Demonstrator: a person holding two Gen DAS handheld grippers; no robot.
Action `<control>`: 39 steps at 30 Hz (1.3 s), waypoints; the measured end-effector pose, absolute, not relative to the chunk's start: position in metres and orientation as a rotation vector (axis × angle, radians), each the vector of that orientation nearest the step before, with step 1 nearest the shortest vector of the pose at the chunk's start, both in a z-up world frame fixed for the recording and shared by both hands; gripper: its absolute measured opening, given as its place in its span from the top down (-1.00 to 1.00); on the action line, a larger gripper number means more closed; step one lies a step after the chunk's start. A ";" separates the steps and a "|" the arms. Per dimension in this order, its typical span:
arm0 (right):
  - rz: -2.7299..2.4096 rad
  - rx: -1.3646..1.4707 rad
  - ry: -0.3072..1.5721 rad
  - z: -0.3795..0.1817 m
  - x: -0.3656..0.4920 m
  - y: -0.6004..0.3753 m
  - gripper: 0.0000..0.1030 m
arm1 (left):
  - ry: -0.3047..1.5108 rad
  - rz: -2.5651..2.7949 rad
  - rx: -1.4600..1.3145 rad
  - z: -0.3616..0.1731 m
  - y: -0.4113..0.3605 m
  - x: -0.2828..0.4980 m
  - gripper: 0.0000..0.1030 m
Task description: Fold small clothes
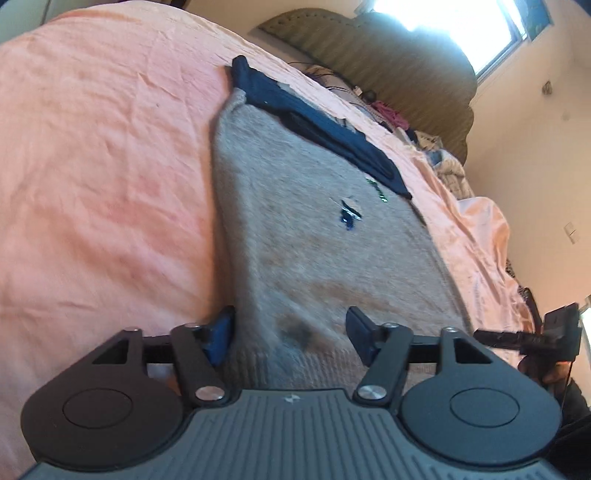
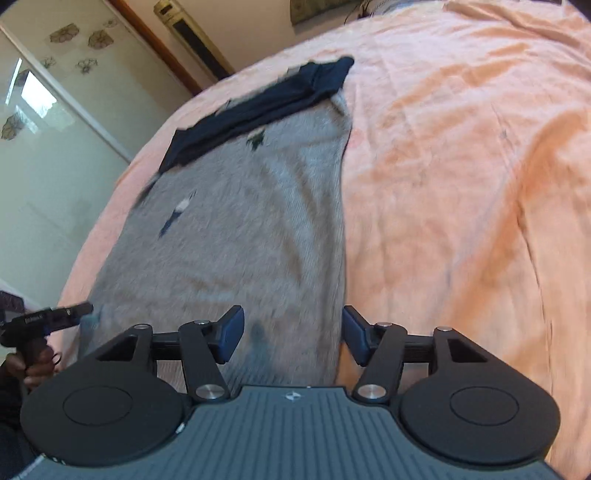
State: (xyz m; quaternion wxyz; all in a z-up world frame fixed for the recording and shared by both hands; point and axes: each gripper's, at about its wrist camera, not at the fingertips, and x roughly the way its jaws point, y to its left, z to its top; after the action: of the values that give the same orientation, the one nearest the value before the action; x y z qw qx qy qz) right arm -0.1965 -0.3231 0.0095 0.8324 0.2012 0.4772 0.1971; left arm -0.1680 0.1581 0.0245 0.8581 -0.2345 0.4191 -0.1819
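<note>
A small grey knit garment (image 1: 314,251) with dark navy trim (image 1: 317,129) at its far end lies flat on a pink bedsheet (image 1: 103,166). It also shows in the right wrist view (image 2: 236,229), with its navy trim (image 2: 258,110). My left gripper (image 1: 291,332) is open, its fingers straddling the near ribbed hem at the garment's left corner. My right gripper (image 2: 291,332) is open, its fingers straddling the near hem at the garment's right corner. Each gripper appears at the edge of the other's view: the right one (image 1: 546,336) and the left one (image 2: 48,321).
A padded olive headboard (image 1: 388,62) and a pile of mixed clothes (image 1: 424,136) lie at the far end of the bed. A bright window (image 1: 461,26) is behind. A glass wardrobe door (image 2: 44,129) stands left of the bed. Bare pink sheet (image 2: 461,184) spreads beside the garment.
</note>
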 end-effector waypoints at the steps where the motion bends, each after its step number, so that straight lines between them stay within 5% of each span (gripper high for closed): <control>1: 0.422 0.406 0.999 0.009 -0.200 -0.318 -0.12 | 0.861 -0.367 -0.462 0.025 0.151 -0.171 -0.18; 2: 0.426 0.389 1.006 0.008 -0.199 -0.314 0.36 | 0.852 -0.354 -0.414 0.025 0.145 -0.171 -0.01; 3: 0.408 0.370 1.030 0.005 -0.197 -0.312 0.78 | 0.860 -0.328 -0.349 0.025 0.139 -0.169 0.75; 4: 0.415 0.366 1.020 0.003 -0.197 -0.314 0.86 | 0.865 -0.305 -0.298 0.025 0.137 -0.167 0.89; 10: 0.381 0.371 0.995 0.002 -0.207 -0.334 0.89 | 0.890 -0.297 -0.279 0.030 0.152 -0.177 0.86; 12: 0.384 0.401 0.998 0.004 -0.212 -0.334 0.71 | 0.904 -0.314 -0.360 0.028 0.159 -0.182 0.77; 14: 0.423 0.447 1.012 0.010 -0.223 -0.337 0.04 | 0.932 -0.360 -0.490 0.023 0.168 -0.187 0.40; 16: 0.494 0.470 1.042 0.011 -0.234 -0.335 -0.52 | 0.922 -0.412 -0.619 0.020 0.175 -0.198 -0.35; 19: 0.506 0.484 1.051 0.009 -0.240 -0.327 -0.57 | 0.908 -0.428 -0.614 0.021 0.163 -0.202 -0.51; 21: 0.481 0.496 1.065 0.005 -0.235 -0.324 0.24 | 0.897 -0.413 -0.525 0.024 0.150 -0.201 -0.31; 22: 0.455 0.480 1.093 -0.001 -0.232 -0.323 0.85 | 0.912 -0.388 -0.460 0.025 0.143 -0.199 0.65; 23: 0.473 0.466 1.080 -0.002 -0.233 -0.323 0.86 | 0.955 -0.365 -0.405 0.023 0.139 -0.194 0.85; 30: 0.418 0.372 1.072 0.005 -0.247 -0.340 0.88 | 0.947 -0.343 -0.306 0.030 0.154 -0.205 0.85; 31: 0.418 0.362 1.074 0.007 -0.244 -0.338 0.87 | 0.948 -0.368 -0.288 0.032 0.154 -0.203 0.83; 33: 0.410 0.353 1.037 0.018 -0.240 -0.338 0.54 | 0.921 -0.398 -0.269 0.044 0.160 -0.201 0.78; 35: 0.333 0.352 0.941 0.037 -0.227 -0.341 -0.61 | 0.848 -0.406 -0.297 0.068 0.171 -0.193 0.63; 36: 0.320 0.370 0.870 0.046 -0.218 -0.341 -0.76 | 0.794 -0.393 -0.314 0.079 0.175 -0.187 0.34; 37: 0.331 0.386 0.815 0.052 -0.206 -0.336 -0.73 | 0.726 -0.363 -0.324 0.091 0.174 -0.178 -0.30; 39: 0.330 0.384 0.749 0.057 -0.170 -0.313 -0.69 | 0.580 -0.264 -0.290 0.110 0.154 -0.152 -0.94</control>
State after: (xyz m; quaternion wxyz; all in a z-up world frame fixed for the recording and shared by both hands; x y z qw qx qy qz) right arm -0.1696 -0.3130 0.0567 0.8996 0.1857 0.3618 0.1594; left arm -0.1521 0.1540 0.1098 0.9393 -0.1419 0.2842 -0.1295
